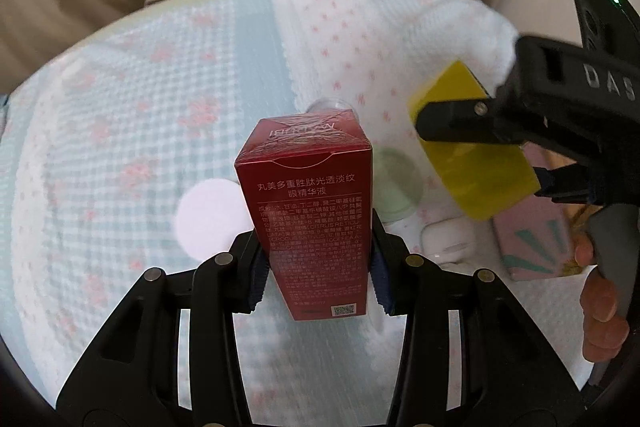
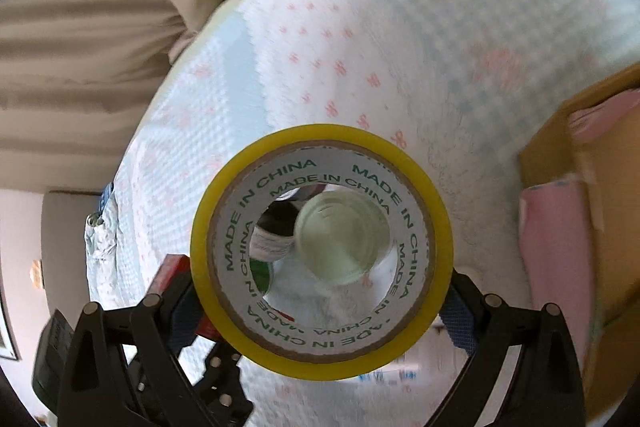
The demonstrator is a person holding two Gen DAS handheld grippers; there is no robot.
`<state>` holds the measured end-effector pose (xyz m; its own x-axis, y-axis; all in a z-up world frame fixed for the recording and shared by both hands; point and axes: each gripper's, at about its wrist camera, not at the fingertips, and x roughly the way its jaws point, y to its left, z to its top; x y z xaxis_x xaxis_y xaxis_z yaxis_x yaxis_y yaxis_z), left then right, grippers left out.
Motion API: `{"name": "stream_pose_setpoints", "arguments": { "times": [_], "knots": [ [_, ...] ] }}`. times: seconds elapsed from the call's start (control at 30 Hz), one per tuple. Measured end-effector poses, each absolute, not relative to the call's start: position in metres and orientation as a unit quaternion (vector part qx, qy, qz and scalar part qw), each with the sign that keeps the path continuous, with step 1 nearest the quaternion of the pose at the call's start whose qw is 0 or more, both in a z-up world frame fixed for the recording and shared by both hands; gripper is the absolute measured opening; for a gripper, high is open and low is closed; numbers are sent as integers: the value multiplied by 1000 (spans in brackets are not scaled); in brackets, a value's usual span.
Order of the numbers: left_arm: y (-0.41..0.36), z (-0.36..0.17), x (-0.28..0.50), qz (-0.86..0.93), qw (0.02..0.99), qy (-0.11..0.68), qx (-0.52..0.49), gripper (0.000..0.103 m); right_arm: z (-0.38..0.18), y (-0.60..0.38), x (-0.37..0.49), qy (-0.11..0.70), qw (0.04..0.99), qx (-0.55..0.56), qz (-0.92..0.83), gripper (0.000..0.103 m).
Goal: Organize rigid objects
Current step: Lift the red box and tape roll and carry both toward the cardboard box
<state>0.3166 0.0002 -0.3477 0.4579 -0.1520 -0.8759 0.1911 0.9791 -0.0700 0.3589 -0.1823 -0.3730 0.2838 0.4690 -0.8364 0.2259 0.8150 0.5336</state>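
A red carton [image 1: 308, 195] with white print stands upright between the blue pads of my left gripper [image 1: 316, 259], which is shut on its lower half and holds it above the bed. To its right, my right gripper [image 1: 480, 159] is clamped on a yellow tape roll [image 1: 496, 183]. In the right wrist view the tape roll [image 2: 320, 135] faces me flat. My right gripper [image 2: 322, 291] presses on its two sides. The red carton [image 2: 170, 271] shows at the lower left.
On the patterned bed cover [image 1: 120, 147] lie a white disc [image 1: 204, 219], a clear greenish jar [image 1: 396, 187], a white earbud case [image 1: 448, 239] and a pink box [image 1: 532, 243]. A cardboard box [image 2: 580, 131] holding a pink packet [image 2: 556, 247] stands at the right. A person's hand [image 1: 600, 311] grips the right handle.
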Motion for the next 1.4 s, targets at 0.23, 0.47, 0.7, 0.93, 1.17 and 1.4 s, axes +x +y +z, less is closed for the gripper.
{"name": "stream_pose_setpoints", "arguments": {
  "times": [0.23,0.47,0.7,0.93,1.17,1.4],
  "knots": [
    [8,-260,283,-112,870,480,11,39,-288,-187,317,559,779,270,93,96],
    [-4,-187,250,-132,880,456,5,39,-209,-214,269,529,807,246,88,96],
    [-44,-155,219,-151,881,448,-6,39,-167,-270,235,507,836,198,63,96],
    [-112,-148,219,-154,877,454,-25,39,-158,-336,219,514,844,144,62,96],
    [-182,-179,241,-159,861,482,-35,39,-179,-391,224,530,842,66,77,96],
    [-239,-243,275,-156,834,528,-31,39,-235,-424,244,561,822,-6,98,96]
  ]
}}
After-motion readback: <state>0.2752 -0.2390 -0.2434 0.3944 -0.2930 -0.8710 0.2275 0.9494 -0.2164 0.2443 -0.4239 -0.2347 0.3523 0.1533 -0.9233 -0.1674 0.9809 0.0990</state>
